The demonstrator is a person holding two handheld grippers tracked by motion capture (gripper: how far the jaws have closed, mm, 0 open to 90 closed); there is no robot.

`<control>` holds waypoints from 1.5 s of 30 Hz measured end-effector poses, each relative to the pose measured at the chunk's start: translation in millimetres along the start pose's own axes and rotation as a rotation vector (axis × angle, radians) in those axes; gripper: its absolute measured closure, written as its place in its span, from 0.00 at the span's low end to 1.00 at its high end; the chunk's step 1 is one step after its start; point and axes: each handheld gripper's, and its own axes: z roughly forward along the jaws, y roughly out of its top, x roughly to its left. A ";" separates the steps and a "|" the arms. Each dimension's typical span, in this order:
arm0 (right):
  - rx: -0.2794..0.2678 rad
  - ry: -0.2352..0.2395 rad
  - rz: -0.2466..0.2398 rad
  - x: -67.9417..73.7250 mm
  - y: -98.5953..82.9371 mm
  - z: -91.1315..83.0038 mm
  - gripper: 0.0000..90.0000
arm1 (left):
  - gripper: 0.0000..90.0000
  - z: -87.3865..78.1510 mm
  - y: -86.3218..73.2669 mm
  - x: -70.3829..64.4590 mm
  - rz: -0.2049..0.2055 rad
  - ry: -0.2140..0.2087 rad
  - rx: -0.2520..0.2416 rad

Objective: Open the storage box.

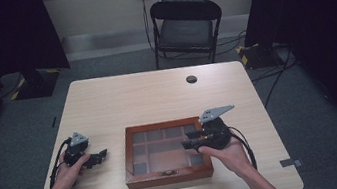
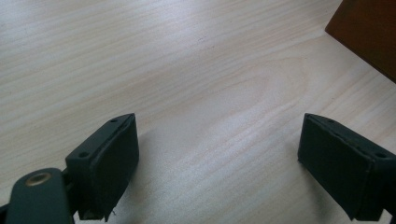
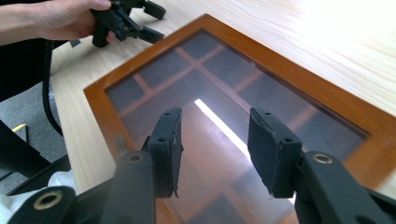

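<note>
The worktop (image 1: 106, 98) carried a wooden glass-lidded display box (image 1: 169, 174) near its front edge, lid shut. My right gripper (image 3: 215, 149) hovered over the glass, fingers (image 3: 273, 149) spread and empty; to lift the lid well, I judged I should seek the small front knob (image 1: 169, 172), not the pane. My left gripper (image 2: 219, 163) waited beside, fingers wide apart.
</note>
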 end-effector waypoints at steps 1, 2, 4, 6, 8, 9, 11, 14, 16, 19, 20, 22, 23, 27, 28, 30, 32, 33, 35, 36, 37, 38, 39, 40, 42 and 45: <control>-0.002 0.011 -0.005 2.0 2.9 1.7 0.62 | 0.13 0.0 0.0 0.0 0.000 0.000 0.000; -0.005 0.026 -0.002 4.2 5.7 3.0 0.63 | 0.13 0.1 0.0 -0.1 -0.001 0.000 -0.001; -0.014 0.044 -0.012 8.8 10.0 6.3 0.65 | 0.13 0.0 0.0 -0.1 -0.002 0.000 -0.001; -0.006 0.055 -0.021 13.1 11.9 10.7 0.67 | 0.13 0.0 0.0 0.0 0.000 0.000 0.000; 0.004 0.069 -0.029 16.2 12.1 14.8 0.68 | 0.13 0.0 0.0 0.0 0.000 0.000 0.000; 0.025 0.083 -0.042 22.0 10.7 20.8 0.70 | 0.13 0.0 0.0 -0.1 -0.001 0.001 -0.001; 0.033 0.099 -0.050 25.9 8.1 24.7 0.73 | 0.13 -0.1 0.0 -0.1 0.000 0.000 0.001; 0.045 0.115 -0.061 29.4 4.1 28.9 0.75 | 0.13 -0.1 0.0 0.0 0.000 0.000 0.001; 0.063 0.143 -0.076 32.9 -1.8 35.3 0.79 | 0.13 -0.1 0.0 0.0 0.000 0.000 0.001; 0.087 0.170 -0.091 36.1 -7.7 42.6 0.82 | 0.13 -0.1 0.0 0.0 0.000 0.000 0.001; 0.087 0.170 -0.091 36.1 -7.7 42.6 0.82 | 0.13 -0.1 0.0 0.0 0.000 0.000 0.001; 0.106 0.188 -0.106 38.9 -10.8 47.9 0.83 | 0.13 0.0 0.0 0.0 0.000 0.000 0.000; 0.110 0.198 -0.110 39.8 -11.5 49.6 0.84 | 0.13 0.0 0.0 0.0 0.000 0.000 0.000; 0.129 0.209 -0.121 41.7 -15.6 54.9 0.86 | 0.13 0.0 0.0 0.0 0.000 0.000 0.000; 0.129 0.209 -0.121 41.7 -15.6 54.9 0.86 | 0.13 0.0 0.0 0.0 0.000 0.000 0.000; 0.146 0.212 -0.131 42.0 -19.6 58.1 0.90 | 0.13 0.0 0.0 -0.1 0.000 0.001 0.000; 0.137 0.223 -0.124 41.7 -21.5 58.4 0.91 | 0.13 -0.1 0.0 0.0 0.001 0.000 0.001; 0.138 0.224 -0.124 41.5 -21.6 58.3 0.91 | 0.13 -0.1 0.0 0.0 0.001 0.000 0.001; 0.137 0.223 -0.131 41.9 -21.6 58.2 0.91 | 0.13 -0.1 0.0 0.0 0.000 0.000 0.001; 0.135 0.227 -0.134 41.8 -21.8 58.5 0.91 | 0.13 -0.1 0.0 0.0 0.000 0.000 0.001; 0.136 0.226 -0.138 41.8 -22.0 58.7 0.91 | 0.13 0.0 0.0 0.0 0.000 0.000 0.000; 0.136 0.226 -0.138 41.8 -22.0 58.7 0.91 | 0.13 0.0 0.0 0.0 0.000 0.000 0.000; 0.136 0.226 -0.143 41.8 -22.5 59.4 0.90 | 0.13 0.0 0.0 0.0 0.000 0.000 0.000; 0.138 0.227 -0.144 41.6 -22.8 59.6 0.90 | 0.13 0.0 0.0 0.0 0.000 0.000 0.000; 0.140 0.224 -0.146 41.5 -23.1 59.7 0.90 | 0.13 0.0 0.0 0.0 0.000 0.000 0.000; 0.153 0.221 -0.151 42.2 -24.6 60.7 0.90 | 0.13 0.0 0.0 -0.1 -0.001 0.001 -0.001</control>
